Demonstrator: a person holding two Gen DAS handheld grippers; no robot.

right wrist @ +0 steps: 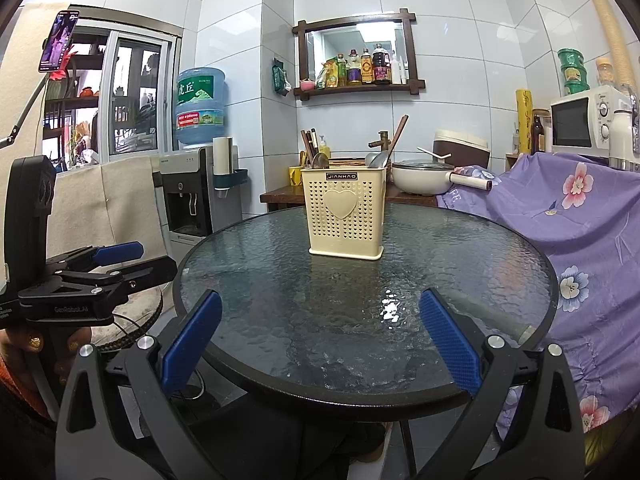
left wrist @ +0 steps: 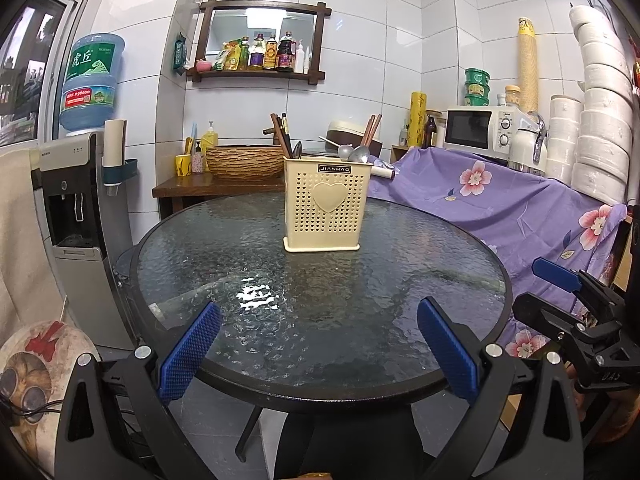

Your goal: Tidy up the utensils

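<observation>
On the round dark glass bench (left wrist: 320, 280), left wrist view: cream perforated plastic utensil holder (left wrist: 326, 204) stands upright at the far side, holding metal spoons (left wrist: 354, 154) and brown chopsticks (left wrist: 282, 136). My left gripper (left wrist: 320, 350): jaws apart, empty, over the near rim. Right wrist view: same holder (right wrist: 345, 216) upright; my right gripper (right wrist: 322, 350): jaws apart, empty.

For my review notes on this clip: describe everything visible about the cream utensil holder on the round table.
The utensil holder is a cream, plastic-looking rectangular box, upright on a flared base, on the far half of the glass table. Its front is perforated with tiny hearts around one raised solid heart, under a dark JIANHAO label. Brown chopsticks and metal spoons stand in it, leaning outward. Neither gripper touches it.
</observation>
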